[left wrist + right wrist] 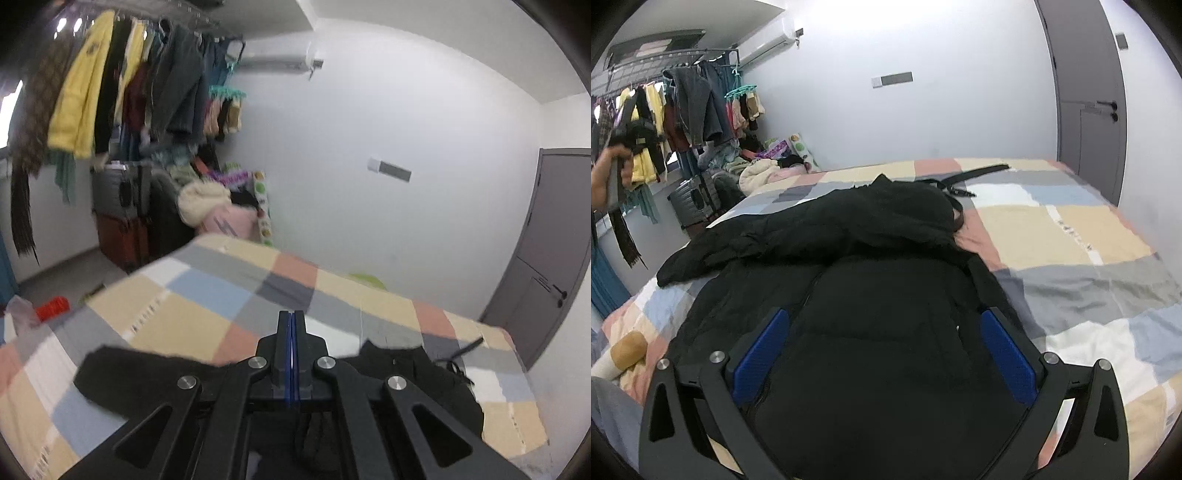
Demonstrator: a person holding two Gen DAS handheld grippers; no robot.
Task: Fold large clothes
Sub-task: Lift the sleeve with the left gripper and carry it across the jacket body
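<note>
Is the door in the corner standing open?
No, the grey door sits flush and shut in its frame, beside the white wall.

Left gripper point(291, 317) raised above a black coat point(155, 380) on the bed point(207, 291).

Its jaws are pressed together, blue pads meeting with nothing between them, pointing across the checked bedspread toward the white wall point(369, 147). The black coat lies spread under and to both sides of the gripper. At the far left a clothes rail point(122, 85) holds hanging garments above suitcases point(118, 214); a grey door point(554, 240) stands at right.
</note>
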